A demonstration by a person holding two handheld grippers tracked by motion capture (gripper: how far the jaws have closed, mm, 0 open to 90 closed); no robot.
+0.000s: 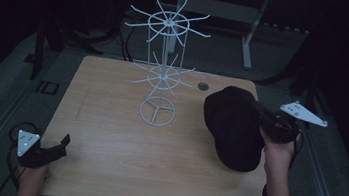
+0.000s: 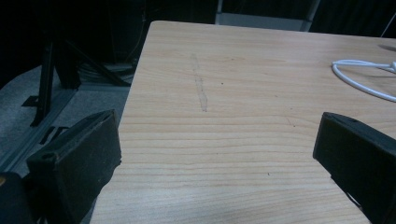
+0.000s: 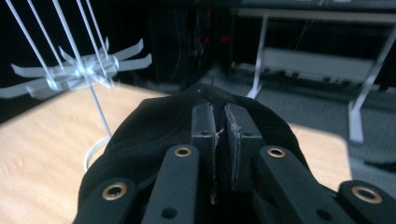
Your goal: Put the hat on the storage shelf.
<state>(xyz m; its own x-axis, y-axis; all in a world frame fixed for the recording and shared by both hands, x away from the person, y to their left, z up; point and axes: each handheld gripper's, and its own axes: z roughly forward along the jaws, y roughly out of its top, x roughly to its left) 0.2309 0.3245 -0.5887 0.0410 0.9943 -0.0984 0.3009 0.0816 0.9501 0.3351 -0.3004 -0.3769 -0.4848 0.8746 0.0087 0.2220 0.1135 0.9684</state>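
Observation:
A black cap (image 1: 232, 127) hangs above the right side of the wooden table (image 1: 104, 160), its crown lifted and its brim toward the front. My right gripper (image 1: 256, 109) is shut on the cap's fabric; in the right gripper view the two jaws stand pressed together (image 3: 219, 109) on the cap (image 3: 154, 121). A white wire rack (image 1: 162, 76) with two tiers of spokes stands at the table's far middle, left of the cap. My left gripper (image 1: 62, 143) rests at the front left corner, open (image 2: 217, 121) with bare wood between its jaws.
A round cable hole (image 1: 203, 86) sits in the tabletop between rack and cap. The rack's base ring (image 2: 359, 79) lies ahead and right of the left gripper. A white table frame (image 1: 247, 41) stands on the floor behind. Dark stands and cables are at the far left.

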